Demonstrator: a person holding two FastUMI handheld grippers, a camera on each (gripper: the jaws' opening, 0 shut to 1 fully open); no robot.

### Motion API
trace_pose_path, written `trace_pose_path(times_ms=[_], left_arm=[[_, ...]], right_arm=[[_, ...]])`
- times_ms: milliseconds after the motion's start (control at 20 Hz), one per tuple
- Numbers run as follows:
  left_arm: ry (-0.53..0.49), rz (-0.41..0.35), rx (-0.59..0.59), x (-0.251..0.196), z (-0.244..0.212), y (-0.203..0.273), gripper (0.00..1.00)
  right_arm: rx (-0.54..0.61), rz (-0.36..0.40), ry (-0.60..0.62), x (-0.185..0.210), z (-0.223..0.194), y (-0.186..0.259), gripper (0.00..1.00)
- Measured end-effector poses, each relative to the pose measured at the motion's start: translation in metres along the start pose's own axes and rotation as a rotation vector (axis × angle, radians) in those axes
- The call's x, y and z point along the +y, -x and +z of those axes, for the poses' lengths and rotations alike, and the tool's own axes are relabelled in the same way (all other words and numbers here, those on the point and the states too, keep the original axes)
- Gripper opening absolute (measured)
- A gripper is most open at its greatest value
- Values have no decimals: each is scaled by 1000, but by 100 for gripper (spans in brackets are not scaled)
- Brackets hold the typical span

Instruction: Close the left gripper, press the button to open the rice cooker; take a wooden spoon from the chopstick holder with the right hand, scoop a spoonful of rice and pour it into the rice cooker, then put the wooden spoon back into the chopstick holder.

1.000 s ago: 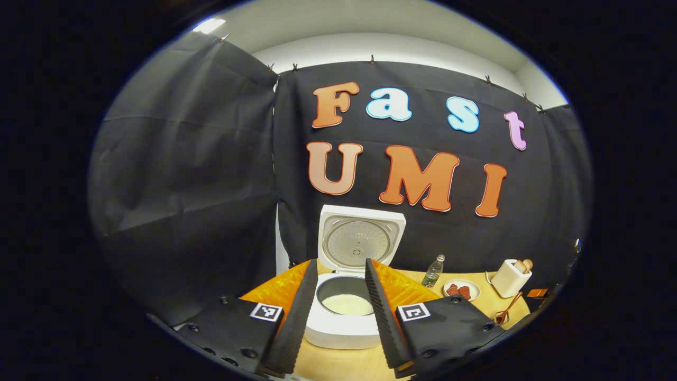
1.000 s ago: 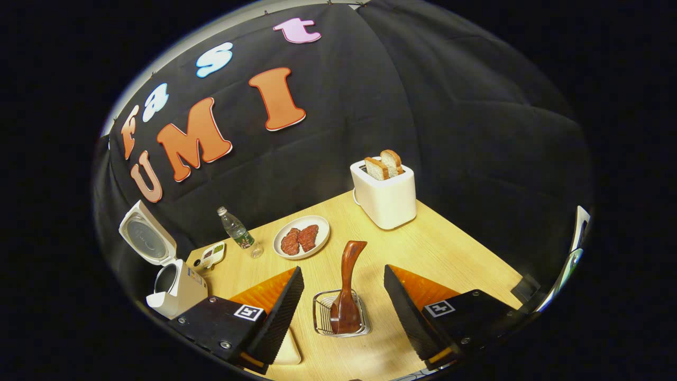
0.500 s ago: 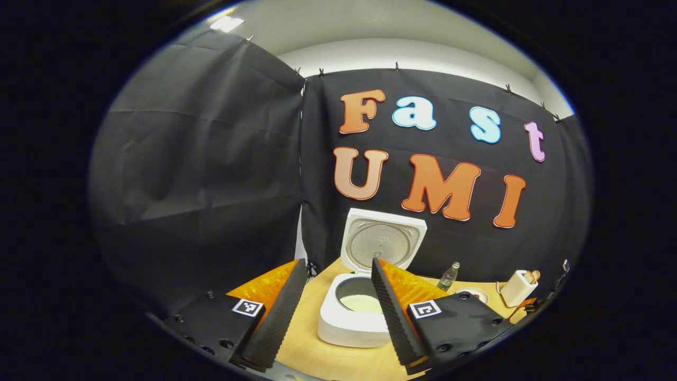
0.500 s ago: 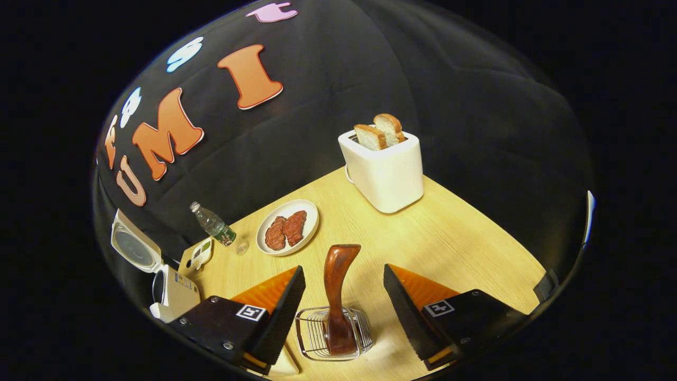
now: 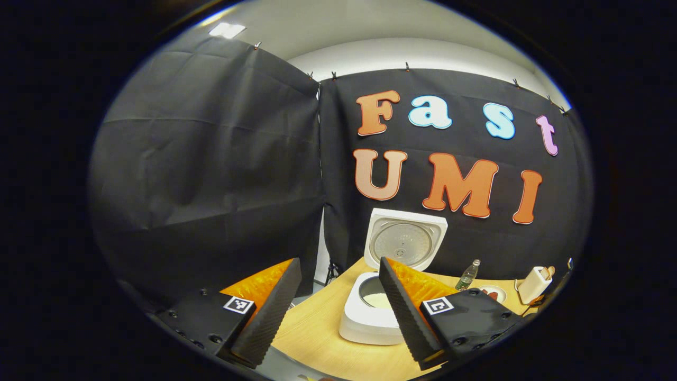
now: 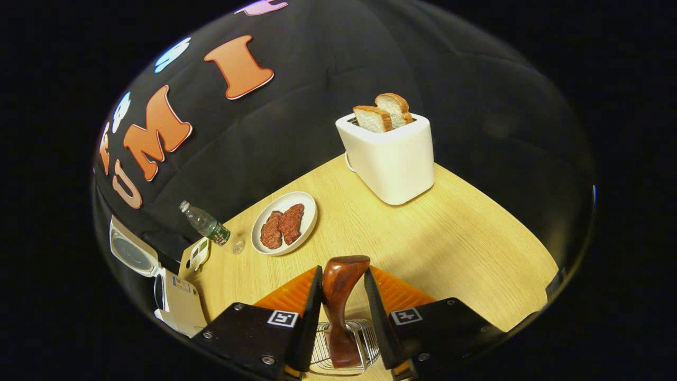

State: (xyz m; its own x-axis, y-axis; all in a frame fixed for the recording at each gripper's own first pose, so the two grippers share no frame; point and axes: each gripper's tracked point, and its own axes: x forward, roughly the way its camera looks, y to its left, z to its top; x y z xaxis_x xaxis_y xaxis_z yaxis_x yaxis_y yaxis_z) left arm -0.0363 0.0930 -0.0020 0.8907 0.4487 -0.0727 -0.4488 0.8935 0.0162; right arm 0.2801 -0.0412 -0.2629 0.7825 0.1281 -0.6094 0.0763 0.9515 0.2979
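Note:
The white rice cooker stands open on the wooden table, its lid upright and white rice in the pot. My left gripper hangs open in front of it, holding nothing. In the right gripper view the dark wooden spoon stands handle-up in the wire chopstick holder. My right gripper is shut on the top of the spoon's handle, a finger on each side. The open cooker sits far off at the left edge of that view.
A white toaster with two bread slices stands at the back of the table. A plate of meat pieces, a lying plastic bottle and a small white dish lie between the holder and the cooker.
My right gripper has come down over the spoon and its fingers have shut on the handle. My left gripper has drawn back and to the left of the cooker, staying open.

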Motion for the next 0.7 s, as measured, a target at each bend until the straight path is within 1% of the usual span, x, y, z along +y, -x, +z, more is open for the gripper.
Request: trace_pose_path(times_ms=[150,200,250,300,350,400,450,700], left_arm=[[-4,3,4,2,-2,3,100],[-6,4,7,3,-2,4,100],[-5,3,8,3,-2,4,100],[-5,-1,8,2,-3,5,100],[-6,-5,9,1,-3,5,100],[-9,-10,9,2,-4,5,100],[-13,-15,10,1,-4,5,100],[-29,-56,-2,0,3,4,100]], right_arm=[[27,12,-40,5,-1,3,30],[45,30,-69,9,-2,7,29],[54,45,-91,14,-2,10,22],[54,46,-96,13,-4,12,24],[49,43,-95,14,-4,14,16],[37,37,-89,15,-2,16,18],[19,35,-77,18,0,21,15],[-70,57,-21,44,17,69,14]])
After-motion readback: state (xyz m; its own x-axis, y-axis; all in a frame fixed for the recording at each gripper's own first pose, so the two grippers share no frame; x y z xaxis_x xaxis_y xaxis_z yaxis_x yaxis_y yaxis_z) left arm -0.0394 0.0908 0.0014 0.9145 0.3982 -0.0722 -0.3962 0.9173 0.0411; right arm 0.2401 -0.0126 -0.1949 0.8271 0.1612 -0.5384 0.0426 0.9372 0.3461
